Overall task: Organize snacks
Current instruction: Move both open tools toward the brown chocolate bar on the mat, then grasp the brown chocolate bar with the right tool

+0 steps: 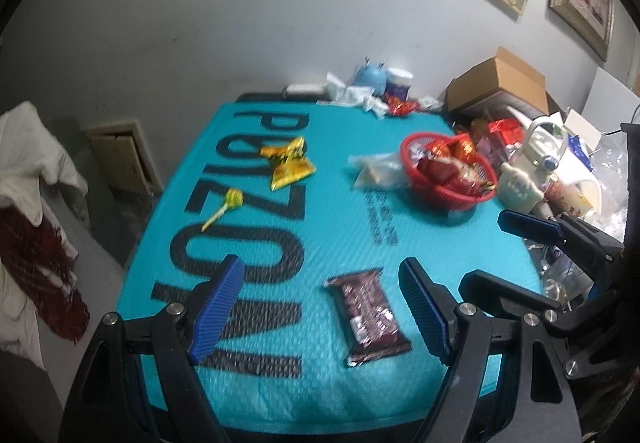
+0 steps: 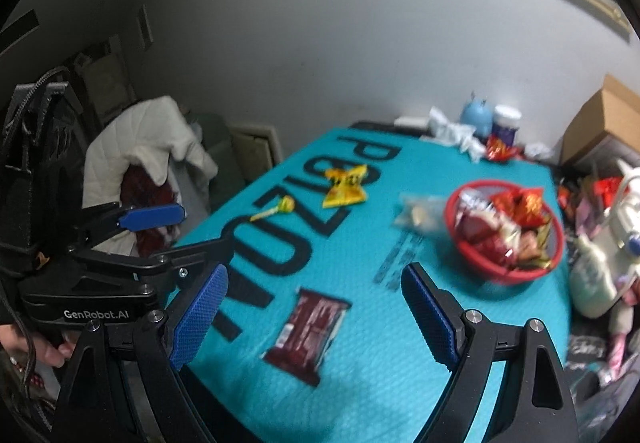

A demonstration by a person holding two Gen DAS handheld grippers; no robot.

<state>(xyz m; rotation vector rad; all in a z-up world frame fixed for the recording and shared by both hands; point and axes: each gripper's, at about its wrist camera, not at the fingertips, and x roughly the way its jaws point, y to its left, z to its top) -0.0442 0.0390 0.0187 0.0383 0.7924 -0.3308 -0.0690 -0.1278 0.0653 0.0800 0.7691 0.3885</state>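
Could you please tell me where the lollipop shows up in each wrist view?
Left wrist: lollipop lies left of centre on the teal mat.
Right wrist: lollipop lies upper left of centre.
Shared landmark: the yellow snack packet just beyond it.

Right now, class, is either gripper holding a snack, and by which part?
Nothing is held. The left gripper and right gripper are both open above the brown snack packet, touching nothing.

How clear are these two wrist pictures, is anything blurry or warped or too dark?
Left wrist view: motion blur smears the red basket and the lettering on the teal mat; fisheye bends the mat's edges, corners go black. Right wrist view: softer overall, the brown snack pack and basket are blurred, the left side is dim.
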